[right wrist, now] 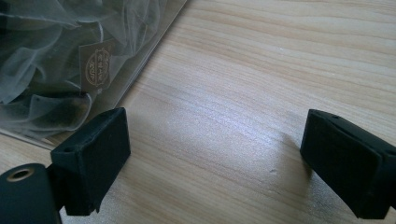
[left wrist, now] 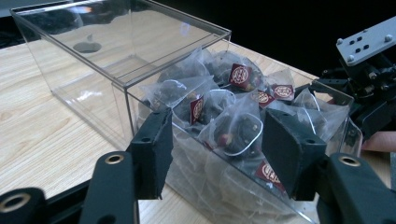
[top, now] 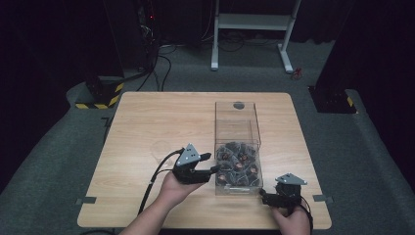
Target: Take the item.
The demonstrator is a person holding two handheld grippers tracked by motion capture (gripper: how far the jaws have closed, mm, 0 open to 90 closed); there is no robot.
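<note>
The left hand-held gripper (left wrist: 212,144), jaws wide and empty, faces the clear box's (top: 237,122) tea sachets (left wrist: 233,126), probably nearest; the right hand-held gripper (right wrist: 215,158) gapes empty beside the box.

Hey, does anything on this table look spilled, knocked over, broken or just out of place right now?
Nothing stands out. The clear box sits upright on the wooden table, and the tea bags are piled in its near end, none spilled. The left gripper and right gripper are both open, holding nothing.
</note>
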